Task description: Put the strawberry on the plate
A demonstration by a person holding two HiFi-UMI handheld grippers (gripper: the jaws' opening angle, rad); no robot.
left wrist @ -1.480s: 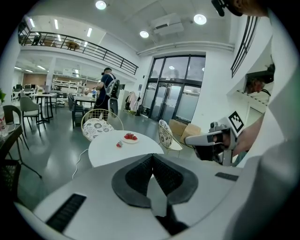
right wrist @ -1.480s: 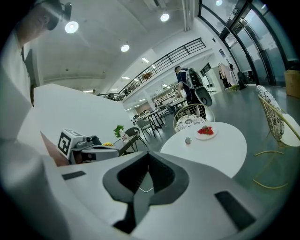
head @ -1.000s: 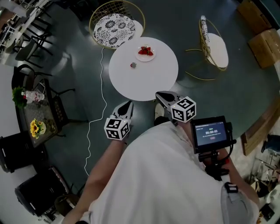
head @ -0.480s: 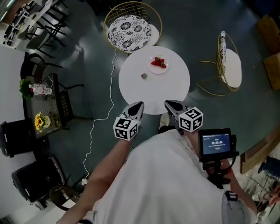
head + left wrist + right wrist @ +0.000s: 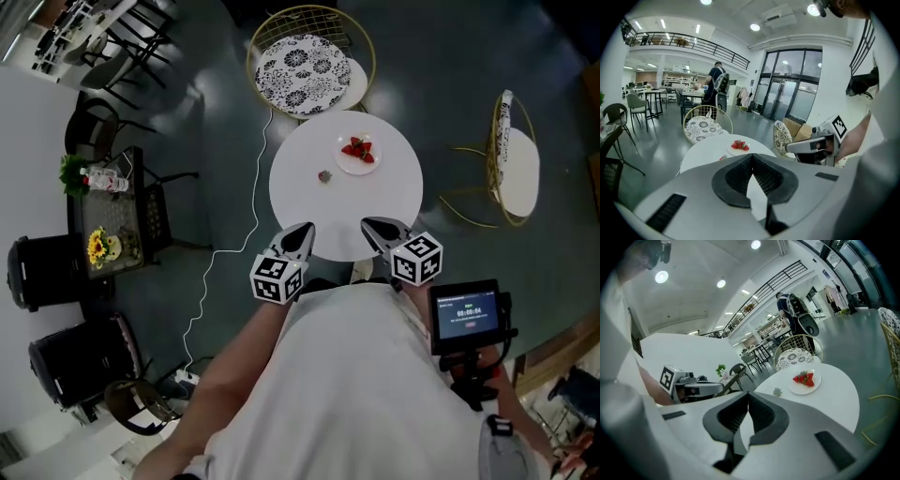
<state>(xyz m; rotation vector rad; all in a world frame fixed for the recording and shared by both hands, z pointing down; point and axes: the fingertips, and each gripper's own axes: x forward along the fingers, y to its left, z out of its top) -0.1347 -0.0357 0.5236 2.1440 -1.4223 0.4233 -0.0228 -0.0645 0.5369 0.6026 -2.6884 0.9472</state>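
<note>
A round white table [image 5: 375, 211] bears a small white plate [image 5: 358, 164] with strawberries [image 5: 357, 149] on it. One lone strawberry [image 5: 324, 175] lies on the tabletop, left of the plate. My left gripper [image 5: 305, 229] and right gripper [image 5: 369, 224] hover side by side at the table's near edge, both shut and empty. In the left gripper view the shut jaws [image 5: 752, 157] point at the plate [image 5: 739, 150] and the lone strawberry [image 5: 723, 158]. Past the shut right jaws [image 5: 748, 396] the right gripper view shows the plate [image 5: 805, 386] and the lone strawberry [image 5: 777, 391].
A gold wire chair with a patterned cushion [image 5: 305, 58] stands behind the table, another gold chair [image 5: 514, 159] to its right. A black side table with flowers [image 5: 103, 211] is at the left. A white cable [image 5: 234, 253] runs across the floor. A person with a backpack [image 5: 716, 82] stands far off.
In the head view the table has slid down and to the right, nearer to me. Both grippers have come up to its near edge and stayed shut.
</note>
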